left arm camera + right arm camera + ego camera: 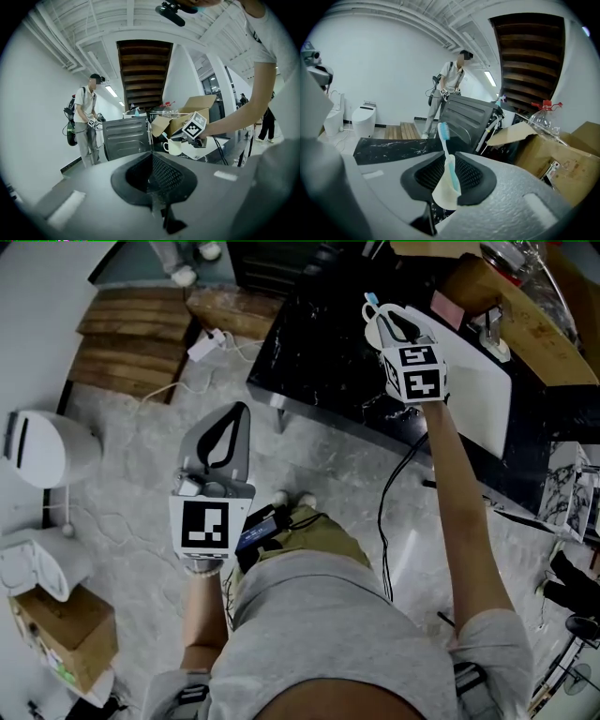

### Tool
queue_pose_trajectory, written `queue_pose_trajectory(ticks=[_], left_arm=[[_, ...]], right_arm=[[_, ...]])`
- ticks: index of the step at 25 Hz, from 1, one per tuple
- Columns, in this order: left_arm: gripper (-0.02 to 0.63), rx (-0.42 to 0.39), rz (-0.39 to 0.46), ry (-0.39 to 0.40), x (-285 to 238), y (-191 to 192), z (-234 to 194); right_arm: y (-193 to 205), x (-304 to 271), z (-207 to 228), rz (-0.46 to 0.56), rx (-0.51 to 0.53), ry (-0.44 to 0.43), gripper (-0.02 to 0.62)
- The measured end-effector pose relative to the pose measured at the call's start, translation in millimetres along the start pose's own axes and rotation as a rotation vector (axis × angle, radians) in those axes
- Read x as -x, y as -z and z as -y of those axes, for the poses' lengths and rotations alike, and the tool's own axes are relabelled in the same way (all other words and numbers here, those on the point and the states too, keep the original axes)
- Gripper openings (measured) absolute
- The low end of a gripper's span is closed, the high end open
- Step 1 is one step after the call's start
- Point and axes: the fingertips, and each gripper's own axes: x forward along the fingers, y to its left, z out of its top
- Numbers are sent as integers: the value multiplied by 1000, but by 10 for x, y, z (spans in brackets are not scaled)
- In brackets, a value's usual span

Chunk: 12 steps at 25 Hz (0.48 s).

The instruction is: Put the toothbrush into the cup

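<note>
Right gripper view: right hand-held gripper (449,180) clamps toothbrush (444,138); left hand-held gripper (153,180) closed empty, sees cup (174,148).

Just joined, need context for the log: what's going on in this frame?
A person holds a gripper in each hand. The right gripper is shut on a toothbrush, bristles pointing away from it, over the black counter. In the left gripper view the brush head sits close by the rim of the white cup, not clearly inside. The left gripper is shut and empty, held back over the floor.
</note>
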Motion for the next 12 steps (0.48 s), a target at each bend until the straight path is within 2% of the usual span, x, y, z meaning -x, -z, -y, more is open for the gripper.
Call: queue_pose_trajectory(ticks=[1, 5, 12], left_arm=[[12, -3, 2, 10, -16, -10, 21], [11, -18, 17, 59, -86, -73, 128], [11, -29, 60, 140, -191, -204, 320]], right_arm=[[-18, 59, 5, 19, -26, -4, 69], [-91, 361, 90, 112, -176, 7, -8], [-56, 956, 188, 163, -213, 122, -5]])
